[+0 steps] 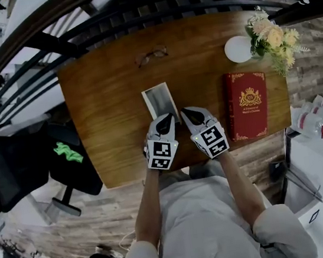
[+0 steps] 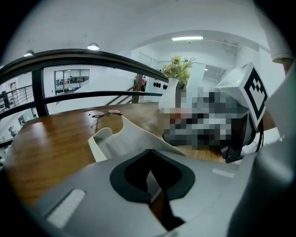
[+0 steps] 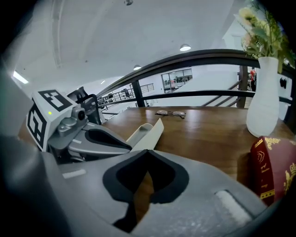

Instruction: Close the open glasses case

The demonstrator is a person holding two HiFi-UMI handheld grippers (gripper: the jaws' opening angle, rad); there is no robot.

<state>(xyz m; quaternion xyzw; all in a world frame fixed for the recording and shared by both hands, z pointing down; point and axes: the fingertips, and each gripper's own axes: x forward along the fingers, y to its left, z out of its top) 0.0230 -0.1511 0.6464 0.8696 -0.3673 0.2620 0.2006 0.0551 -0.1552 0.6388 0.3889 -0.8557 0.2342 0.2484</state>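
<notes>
**Glasses case** (image 1: 159, 101): white, open, at the centre of the wooden table (image 1: 104, 103). Its long axis runs away from the person toward the eyeglasses (image 1: 152, 55), and the lid is raised along its right edge.
**Left gripper** (image 1: 166, 121): jaws together, empty, at the case's near end.
**Right gripper** (image 1: 190, 114): jaws together, empty, just right of the case.
**To the right:** red book (image 1: 246, 105) and white vase (image 1: 237, 50).

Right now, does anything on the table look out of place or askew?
The eyeglasses lie bare on the far side of the table, apart from the open glasses case, which looks empty. Nothing looks spilled or damaged.
</notes>
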